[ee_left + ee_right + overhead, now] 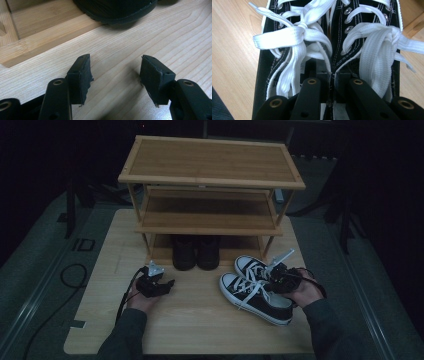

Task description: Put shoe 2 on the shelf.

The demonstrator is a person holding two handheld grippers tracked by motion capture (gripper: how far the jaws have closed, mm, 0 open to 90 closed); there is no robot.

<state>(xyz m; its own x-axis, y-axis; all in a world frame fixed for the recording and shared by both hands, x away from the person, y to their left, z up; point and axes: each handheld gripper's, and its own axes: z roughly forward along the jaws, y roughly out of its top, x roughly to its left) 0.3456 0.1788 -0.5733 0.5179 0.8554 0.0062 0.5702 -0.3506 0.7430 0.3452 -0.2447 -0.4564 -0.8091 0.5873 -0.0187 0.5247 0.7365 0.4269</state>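
A pair of black sneakers with white laces [252, 292] sits on the right of the wooden table [200, 325]. In the right gripper view the left sneaker [287, 50] and the right sneaker [367, 45] lie side by side. My right gripper [332, 75] is shut on their two inner walls, pinching them together. From above, that gripper [272, 282] is over the sneakers' openings. My left gripper [170, 284] hovers low over the table in front of the rack, open with nothing between its jaws [115, 72].
A three-level bamboo shoe rack [210, 175] stands at the back of the table. A pair of black boots [196, 252] sits on its bottom shelf; one boot toe [117, 10] is just beyond my left gripper, past the shelf edge [45, 37].
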